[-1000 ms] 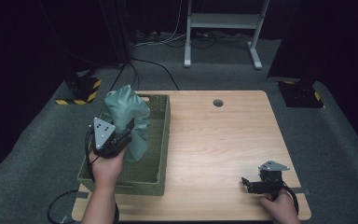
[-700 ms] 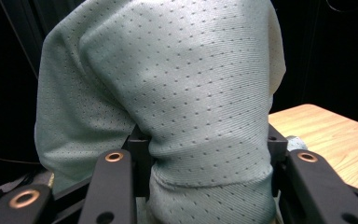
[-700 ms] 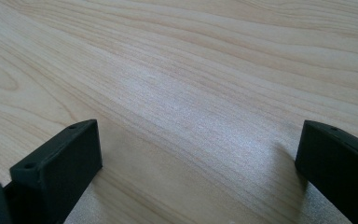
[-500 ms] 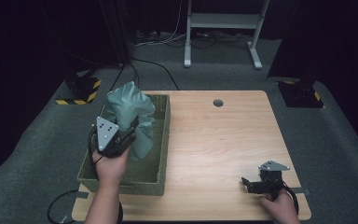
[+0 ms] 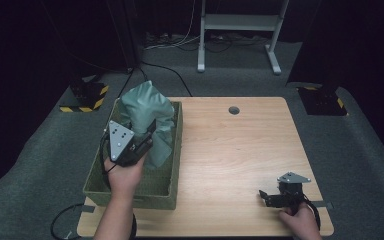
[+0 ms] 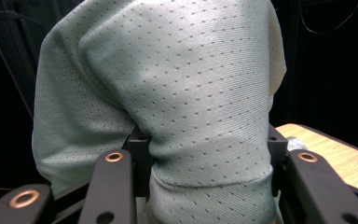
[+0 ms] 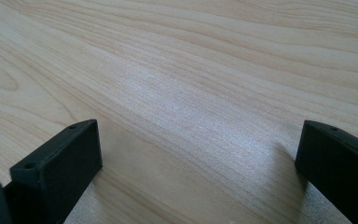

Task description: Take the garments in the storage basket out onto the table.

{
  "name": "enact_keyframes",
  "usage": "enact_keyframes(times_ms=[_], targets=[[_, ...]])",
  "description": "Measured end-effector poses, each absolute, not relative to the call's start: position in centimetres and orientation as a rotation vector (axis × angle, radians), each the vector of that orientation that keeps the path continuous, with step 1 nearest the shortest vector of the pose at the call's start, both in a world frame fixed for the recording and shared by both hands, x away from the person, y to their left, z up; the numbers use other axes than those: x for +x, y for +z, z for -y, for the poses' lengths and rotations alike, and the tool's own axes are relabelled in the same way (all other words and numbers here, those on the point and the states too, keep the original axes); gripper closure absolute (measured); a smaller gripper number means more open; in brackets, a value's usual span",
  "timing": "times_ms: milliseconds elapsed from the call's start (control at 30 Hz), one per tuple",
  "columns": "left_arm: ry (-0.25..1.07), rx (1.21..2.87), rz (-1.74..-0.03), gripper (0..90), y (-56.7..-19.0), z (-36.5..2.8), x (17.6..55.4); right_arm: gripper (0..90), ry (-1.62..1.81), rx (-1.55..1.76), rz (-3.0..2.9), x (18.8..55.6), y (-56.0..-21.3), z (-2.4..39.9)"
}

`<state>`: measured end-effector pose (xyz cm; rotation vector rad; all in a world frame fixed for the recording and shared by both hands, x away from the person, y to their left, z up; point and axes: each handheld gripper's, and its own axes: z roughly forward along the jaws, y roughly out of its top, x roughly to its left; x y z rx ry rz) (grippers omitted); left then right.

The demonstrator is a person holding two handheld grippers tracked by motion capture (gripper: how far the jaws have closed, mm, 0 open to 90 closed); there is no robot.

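A pale green dotted cloth [image 5: 147, 120] hangs bunched above the olive green basket [image 5: 172, 172] at the table's left side. My left gripper [image 5: 142, 137] is shut on the cloth and holds it up over the basket. In the left gripper view the cloth [image 6: 177, 93] drapes over and between the black jaws. My right gripper [image 5: 266, 196] rests low on the wooden table [image 5: 240, 150] near its front right corner, pointing left. In the right gripper view its jaws stand wide apart over bare wood [image 7: 191, 93], nothing between them.
A round cable hole [image 5: 234, 110] sits near the table's far edge. Behind the table stand a white metal frame [image 5: 237, 30] and floor cables. Yellow-black striped blocks [image 5: 87, 97] lie on the grey carpet at the left and right.
My left gripper has lifted the cloth higher and a little to the right over the basket. The right gripper has stayed where it was.
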<state>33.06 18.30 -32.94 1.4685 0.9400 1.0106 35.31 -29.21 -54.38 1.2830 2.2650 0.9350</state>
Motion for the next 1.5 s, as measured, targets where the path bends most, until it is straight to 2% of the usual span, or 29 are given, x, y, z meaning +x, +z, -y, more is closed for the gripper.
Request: enact_keyframes(times_ms=[1500], targets=[[0.954, 1.416, -0.789, 54.1, -29.1, -12.9, 32.8, 0.2, 0.938, 1.283, -2.266, 35.3, -54.4, 29.3]])
